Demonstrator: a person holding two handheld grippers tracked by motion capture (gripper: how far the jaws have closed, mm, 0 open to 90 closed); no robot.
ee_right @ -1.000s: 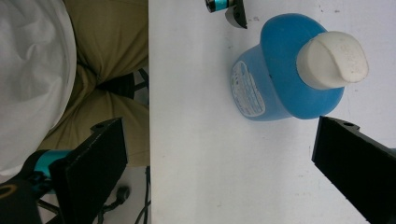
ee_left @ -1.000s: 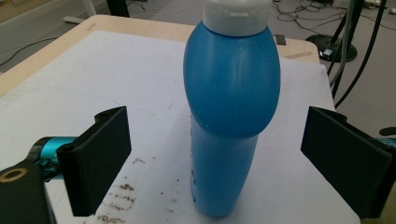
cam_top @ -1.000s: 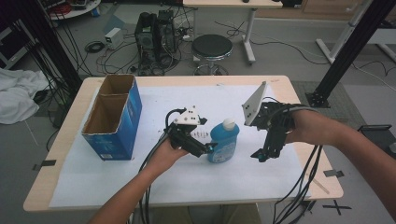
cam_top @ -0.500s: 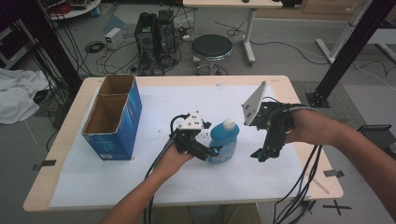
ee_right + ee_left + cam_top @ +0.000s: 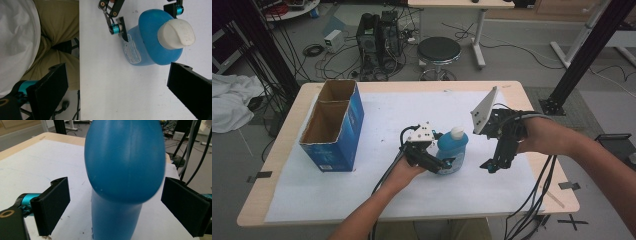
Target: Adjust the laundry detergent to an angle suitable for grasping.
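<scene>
**Blue bottle between parted jaws, mid-table**

Item 1. Left gripper (image 5: 446, 163): jaws parted, one on each side of the blue bottle (image 5: 452, 148). In the left gripper view a gap shows between each black pad and the bottle's body (image 5: 124, 162), so nothing is clamped. In the right gripper view the near pad stands just beside the label side of the bottle (image 5: 152, 42); whether it touches there cannot be told. The left hand (image 5: 404, 172) holding it comes in from the table's near edge.

Item 2. Blue bottle: upright on the white sheet (image 5: 377, 120), white cap (image 5: 456, 132) on top (cap seen from above in the right gripper view), printed label on its side.

Item 3. Right gripper (image 5: 490, 166): to the right of the bottle and apart from it, pointing downward, jaws wide apart and holding nothing. A grey three-cornered plate (image 5: 484, 111) stands above it; cables trail off past the near table edge.

Item 4. Cardboard box (image 5: 333, 127): blue-sided, open top, two compartments, well to the left of the bottle, on the wooden table (image 5: 532, 105).

Item 5. Round stool (image 5: 439, 50): on the floor beyond the table, behind the bottle.
</scene>
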